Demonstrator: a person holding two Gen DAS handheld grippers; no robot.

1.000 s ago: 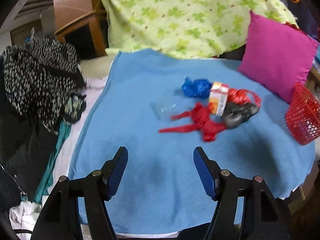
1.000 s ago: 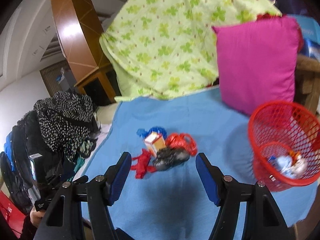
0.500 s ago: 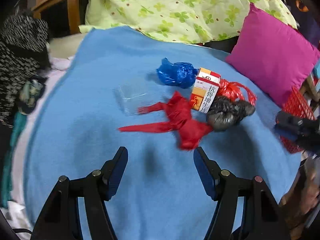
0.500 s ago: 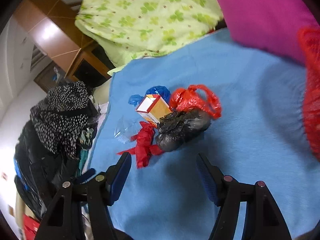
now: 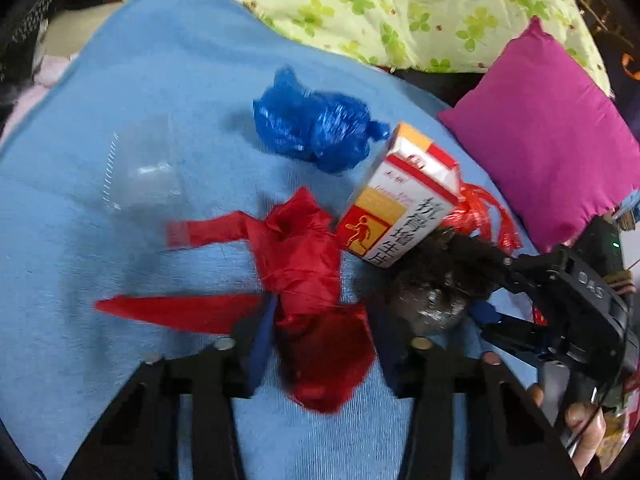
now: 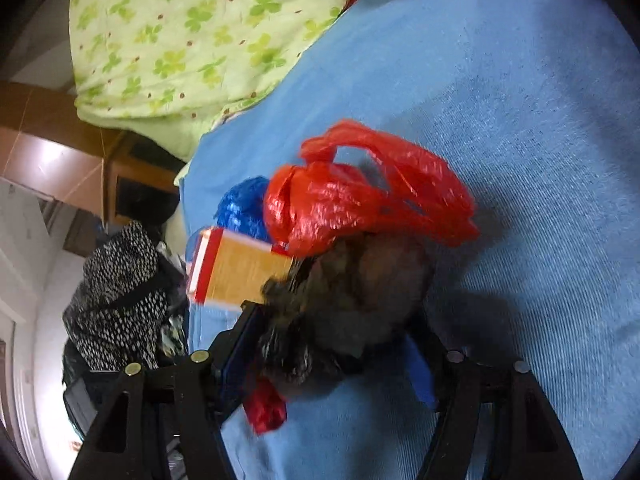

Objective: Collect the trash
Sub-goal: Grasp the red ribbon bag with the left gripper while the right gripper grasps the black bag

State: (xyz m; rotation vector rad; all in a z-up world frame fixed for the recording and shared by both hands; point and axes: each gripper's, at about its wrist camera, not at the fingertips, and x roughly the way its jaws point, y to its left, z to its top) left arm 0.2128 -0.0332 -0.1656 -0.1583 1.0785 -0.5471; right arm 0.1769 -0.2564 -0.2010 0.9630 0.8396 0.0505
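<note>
A pile of trash lies on the blue blanket (image 5: pixel 120 60). My left gripper (image 5: pixel 324 340) is open, its fingers on either side of a crumpled red plastic bag (image 5: pixel 304 272). My right gripper (image 6: pixel 332 352) is open around a crumpled black plastic bag (image 6: pixel 352 288), which also shows in the left wrist view (image 5: pixel 436 280). Beside them lie an orange-and-white carton (image 5: pixel 400 204), a blue plastic bag (image 5: pixel 316 124), a red bag with handles (image 6: pixel 368 196) and a clear plastic lid (image 5: pixel 144 168). The right gripper's body (image 5: pixel 560 304) shows in the left wrist view.
A magenta pillow (image 5: pixel 548 140) leans at the right. A green clover-print quilt (image 5: pixel 380 4) is heaped at the back. Black-and-white spotted clothing (image 6: pixel 120 292) hangs off the bed's left side. A wooden cabinet (image 6: pixel 52 148) stands behind.
Both grippers have moved down and forward into the pile. The left now straddles the red bag, the right straddles the black bag. The red basket has left both views.
</note>
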